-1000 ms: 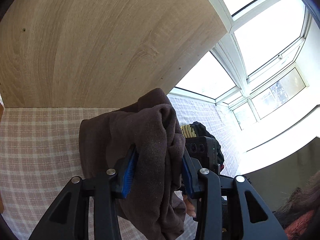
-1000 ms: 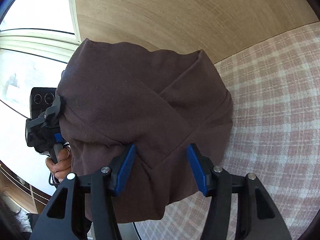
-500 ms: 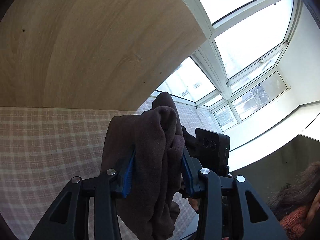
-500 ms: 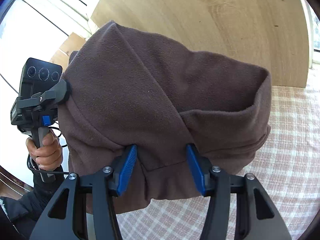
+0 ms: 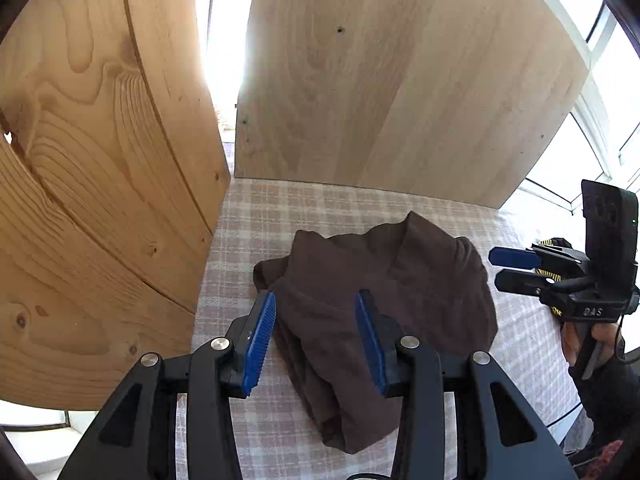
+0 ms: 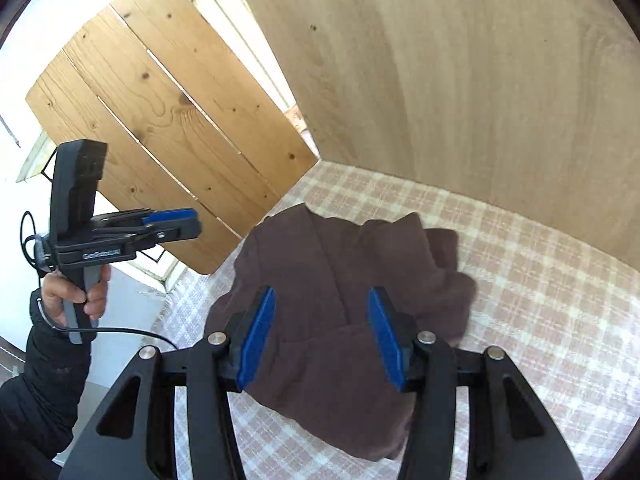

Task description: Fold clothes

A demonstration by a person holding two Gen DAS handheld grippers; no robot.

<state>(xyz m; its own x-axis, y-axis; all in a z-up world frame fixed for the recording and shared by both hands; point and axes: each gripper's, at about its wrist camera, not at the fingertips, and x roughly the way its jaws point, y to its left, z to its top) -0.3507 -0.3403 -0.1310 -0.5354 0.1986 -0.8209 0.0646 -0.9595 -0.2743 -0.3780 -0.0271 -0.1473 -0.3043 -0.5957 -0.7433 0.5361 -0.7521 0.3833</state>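
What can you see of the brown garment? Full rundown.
The brown garment looks like soft, fleece-like fabric, plain dark brown. It lies bunched in a loose folded bundle on the checked cloth, near the corner where two wooden boards meet. Overlapping layers and a diagonal seam or edge run across the top; one end is lumpy and creased. In both wrist views it lies beyond the open jaws; neither gripper visibly grips it. Only the cloth beneath touches it, as far as visible.

The garment [image 5: 384, 280] is plain dark brown. The cloth [image 5: 304, 208] under it is checked in pale pink and cream. Both tools, left [image 5: 316, 336] and right [image 6: 322, 334], are black with bright blue ribbed pads [image 5: 258, 344]. One wooden panel [image 5: 392, 80] is pale beige, the other [image 5: 88, 184] honey-coloured and knotty. The sleeve [image 6: 44, 396] is black.
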